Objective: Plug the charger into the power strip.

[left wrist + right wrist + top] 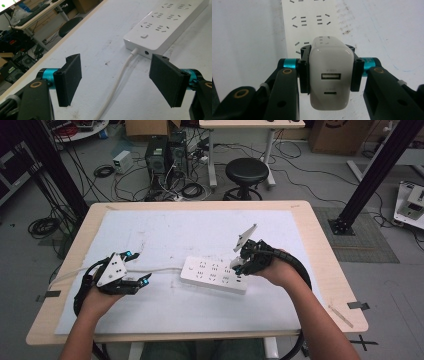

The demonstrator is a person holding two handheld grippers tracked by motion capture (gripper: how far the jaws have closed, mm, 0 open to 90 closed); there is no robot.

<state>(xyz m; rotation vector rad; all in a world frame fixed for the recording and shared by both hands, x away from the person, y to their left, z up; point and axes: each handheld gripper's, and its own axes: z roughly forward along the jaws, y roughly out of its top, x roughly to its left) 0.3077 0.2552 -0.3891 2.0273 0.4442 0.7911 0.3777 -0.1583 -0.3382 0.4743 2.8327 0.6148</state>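
Note:
A white power strip [214,274] lies on the white mat in the middle of the table; its cord [150,270] trails left. My right gripper [243,265] hovers over the strip's right end, shut on a white USB charger [330,75] whose two ports face the camera, with the strip's sockets [310,20] below it. My left gripper [141,269] rests at the left of the mat, open, its jaws wide apart over the cord [117,82]. The strip's switch end [144,37] lies just ahead of them.
The white mat [165,230] covers most of the wooden table [320,245]. A black stool [246,172], computer boxes and tangled cables stand on the floor beyond the far edge. Black frame posts rise at both sides.

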